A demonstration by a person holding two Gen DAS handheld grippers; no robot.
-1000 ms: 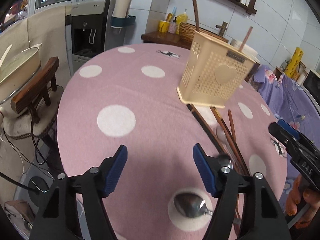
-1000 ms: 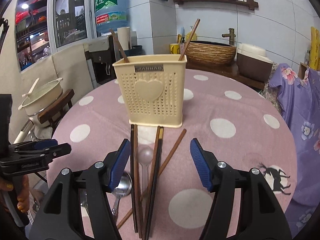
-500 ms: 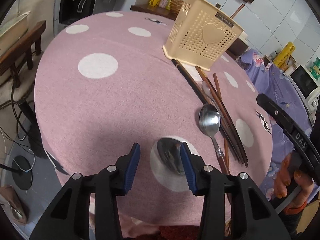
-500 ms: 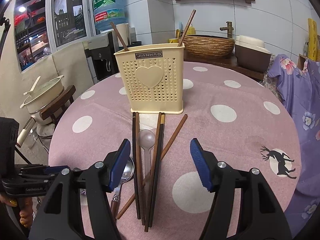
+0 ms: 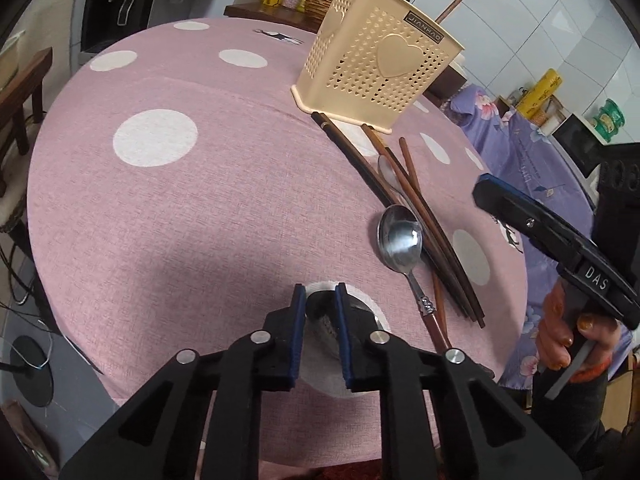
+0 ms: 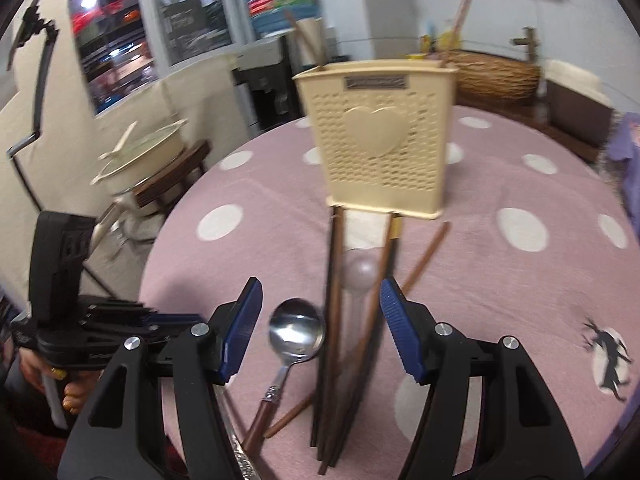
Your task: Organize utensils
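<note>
My left gripper (image 5: 320, 312) is low at the near edge of the pink dotted table (image 5: 200, 208). Its jaws are closing on a metal spoon (image 5: 320, 306) that lies on a white dot, and the pads look pressed against it. That spoon's engraved handle (image 6: 240, 452) runs back toward me. A second spoon (image 5: 400, 236) with a brown handle lies beside several dark chopsticks (image 5: 424, 220). My right gripper (image 6: 320, 320) hovers open over that spoon (image 6: 296, 332) and the chopsticks (image 6: 332, 320), holding nothing. A cream perforated holder (image 6: 380, 140) stands beyond with two chopsticks in it.
A pale translucent spoon (image 6: 360, 272) lies among the chopsticks. A wooden chair with a pot (image 6: 140, 160) stands left of the table, a purple flowered cloth (image 5: 540, 148) to the right. A hand (image 5: 560, 332) holds the right gripper (image 5: 486, 188).
My left gripper sank toward the near table edge and its jaws narrowed from wide apart onto the metal spoon. The right gripper tipped downward over the chopsticks, jaws still wide.
</note>
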